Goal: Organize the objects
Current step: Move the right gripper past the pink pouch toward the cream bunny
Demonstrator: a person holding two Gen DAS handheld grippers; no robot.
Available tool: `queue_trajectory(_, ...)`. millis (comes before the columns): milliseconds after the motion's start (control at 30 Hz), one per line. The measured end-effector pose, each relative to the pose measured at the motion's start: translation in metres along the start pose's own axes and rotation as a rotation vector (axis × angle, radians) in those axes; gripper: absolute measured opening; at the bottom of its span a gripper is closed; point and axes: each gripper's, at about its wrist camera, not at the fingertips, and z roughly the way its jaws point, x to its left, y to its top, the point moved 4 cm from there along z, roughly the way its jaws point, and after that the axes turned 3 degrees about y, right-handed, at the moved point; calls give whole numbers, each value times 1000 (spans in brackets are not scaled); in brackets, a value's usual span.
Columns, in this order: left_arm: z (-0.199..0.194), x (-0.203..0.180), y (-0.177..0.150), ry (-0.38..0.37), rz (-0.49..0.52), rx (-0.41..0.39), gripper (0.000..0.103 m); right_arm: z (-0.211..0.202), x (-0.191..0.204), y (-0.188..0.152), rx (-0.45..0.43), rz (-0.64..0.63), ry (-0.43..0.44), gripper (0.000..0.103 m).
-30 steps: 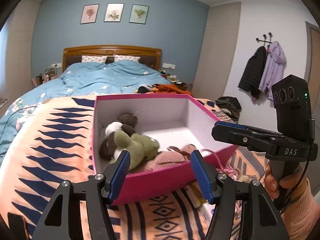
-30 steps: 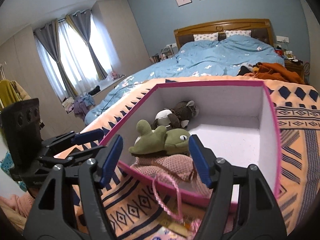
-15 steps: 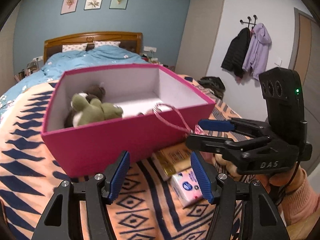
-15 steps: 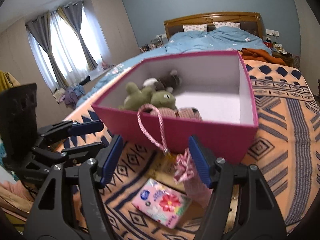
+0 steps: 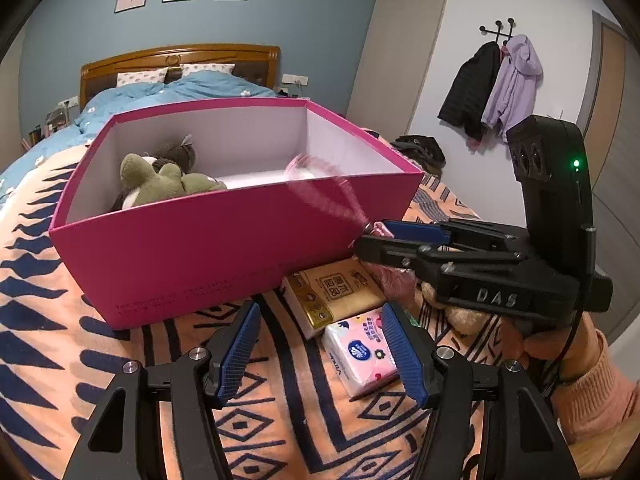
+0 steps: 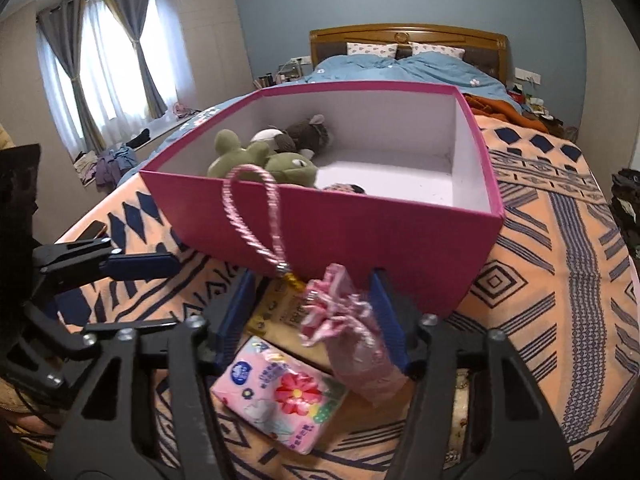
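A pink box [image 5: 208,256] stands on the patterned blanket, holding a green plush [image 5: 160,180] and a brown plush [image 6: 308,132]. In front of it lie a gold pack [image 5: 336,292] and a pink tissue pack [image 5: 360,356]. My left gripper [image 5: 322,354] hangs open just above them, touching nothing. My right gripper [image 6: 312,316] is closing around a small pink pouch [image 6: 352,344] with a ruffled top. Its right pad lies against the pouch, and its left pad is still clear of it. The pouch's pink rope loop [image 6: 252,216] sticks up in front of the box wall.
The orange and navy blanket [image 6: 560,280] covers the bed foot, with a blue quilt [image 6: 400,68] behind. A phone [image 6: 94,230] lies at the left edge. Coats [image 5: 496,88] hang on the right wall. A hand in a pink sleeve [image 5: 592,384] holds the right gripper.
Both grippers have sunk from above the box to its near side, bringing the packs and pouch into view. The right jaws have narrowed around the pouch.
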Motion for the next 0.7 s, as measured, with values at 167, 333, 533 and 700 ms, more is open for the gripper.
queue_trajectory(167, 0, -4, -2, -16, 1, 2, 64, -15, -12, -2, -26, 46, 22, 35)
queue_trajectory(333, 2, -11, 0, -37, 12, 5, 64, -39, -24, -2, -69, 129, 82, 24)
queue_trajectory(533, 4, -19, -1, -54, 25, 15, 64, -61, -34, -4, -114, 217, 164, 16)
queue_trajectory(700, 5, -23, -1, -50, 38, 20, 64, -67, -39, -7, -108, 220, 121, 16)
